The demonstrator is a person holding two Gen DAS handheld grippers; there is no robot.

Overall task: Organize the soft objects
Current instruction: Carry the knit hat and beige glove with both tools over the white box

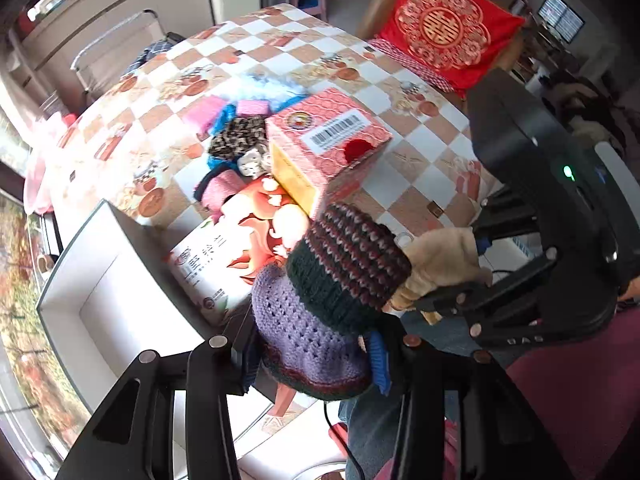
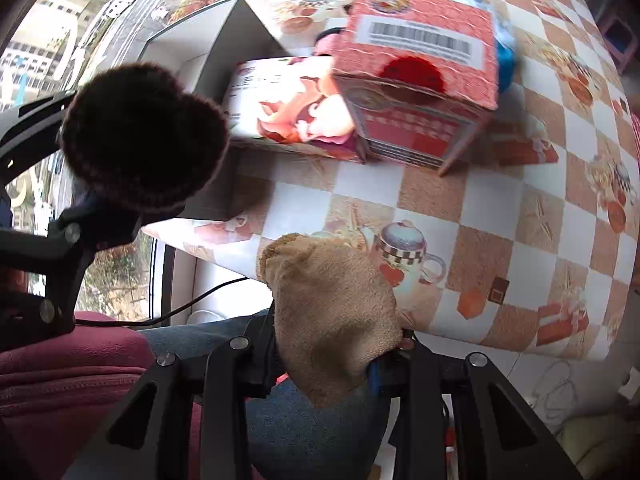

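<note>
My left gripper [image 1: 316, 344] is shut on a knitted bundle [image 1: 320, 296], purple below with a dark green and maroon striped cuff on top. It shows as a dark round shape [image 2: 140, 136] in the right wrist view, at the upper left. My right gripper [image 2: 332, 352] is shut on a tan plush sock [image 2: 332, 308]; the left wrist view has that tan sock [image 1: 440, 264] just right of the bundle. Both grippers hang off the table's near edge. A heap of soft items [image 1: 240, 132], pink, blue and leopard-print, lies behind the red carton [image 1: 328, 136].
A checkered tablecloth [image 2: 520, 200] covers the table. On it stand the red barcode carton [image 2: 420, 92], a flat printed box [image 1: 240, 248] and an open white box [image 1: 100, 292] at the left edge. A red cushion [image 1: 448, 28] rests on a chair beyond. A person's jeans and maroon sleeve are below.
</note>
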